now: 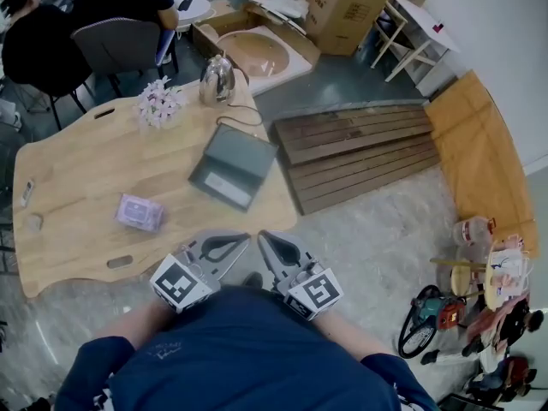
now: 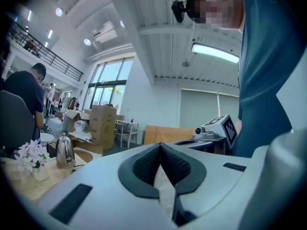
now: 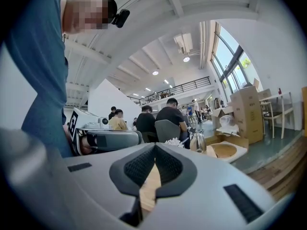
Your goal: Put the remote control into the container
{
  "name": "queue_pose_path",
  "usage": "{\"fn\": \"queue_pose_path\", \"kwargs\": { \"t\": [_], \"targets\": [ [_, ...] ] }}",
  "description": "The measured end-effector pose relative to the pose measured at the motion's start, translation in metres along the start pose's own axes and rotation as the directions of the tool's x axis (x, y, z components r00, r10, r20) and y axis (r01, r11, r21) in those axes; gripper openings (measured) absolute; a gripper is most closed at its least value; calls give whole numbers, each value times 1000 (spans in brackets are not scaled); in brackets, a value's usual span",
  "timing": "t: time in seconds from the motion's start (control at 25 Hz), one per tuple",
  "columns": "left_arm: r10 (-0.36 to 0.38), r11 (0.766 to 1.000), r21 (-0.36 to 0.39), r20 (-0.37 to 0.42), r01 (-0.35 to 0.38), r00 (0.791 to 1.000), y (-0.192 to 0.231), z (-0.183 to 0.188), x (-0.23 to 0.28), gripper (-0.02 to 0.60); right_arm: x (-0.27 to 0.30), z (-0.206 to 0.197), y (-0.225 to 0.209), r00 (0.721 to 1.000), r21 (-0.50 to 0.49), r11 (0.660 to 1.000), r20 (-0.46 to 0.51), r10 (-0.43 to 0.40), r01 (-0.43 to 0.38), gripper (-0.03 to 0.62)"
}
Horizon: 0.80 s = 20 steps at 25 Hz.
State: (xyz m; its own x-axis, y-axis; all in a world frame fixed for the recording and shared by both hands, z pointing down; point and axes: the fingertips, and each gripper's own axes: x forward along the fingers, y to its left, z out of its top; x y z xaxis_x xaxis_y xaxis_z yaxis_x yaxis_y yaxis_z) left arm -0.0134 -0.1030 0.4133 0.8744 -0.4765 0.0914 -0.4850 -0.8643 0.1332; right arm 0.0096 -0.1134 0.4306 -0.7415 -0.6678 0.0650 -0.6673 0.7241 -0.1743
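A dark grey rectangular container lies on the wooden table, near its right edge. A small pale oblong thing, possibly the remote control, rests at the table's far left edge. My left gripper and right gripper are held side by side close to my chest, off the table's near edge and well short of both things. Both are shut with nothing between the pads, as the left gripper view and the right gripper view show.
On the table also stand a purple wipes pack, a vase of flowers and a metal kettle with a cable. Dark wooden planks lie on the floor to the right. Seated people and a chair are behind the table.
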Motion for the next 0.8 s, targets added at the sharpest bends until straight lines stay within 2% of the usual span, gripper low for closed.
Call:
{"fn": "queue_pose_path", "kwargs": {
  "t": [0.52, 0.8],
  "targets": [
    [23, 1000, 0, 14, -23, 1000, 0, 3, -11, 32, 5, 1, 14, 999, -14, 999, 8, 31, -31, 17],
    [28, 1000, 2, 10, -28, 1000, 0, 0, -13, 32, 4, -3, 13, 1000, -5, 1000, 1, 20, -20, 17]
  ]
}}
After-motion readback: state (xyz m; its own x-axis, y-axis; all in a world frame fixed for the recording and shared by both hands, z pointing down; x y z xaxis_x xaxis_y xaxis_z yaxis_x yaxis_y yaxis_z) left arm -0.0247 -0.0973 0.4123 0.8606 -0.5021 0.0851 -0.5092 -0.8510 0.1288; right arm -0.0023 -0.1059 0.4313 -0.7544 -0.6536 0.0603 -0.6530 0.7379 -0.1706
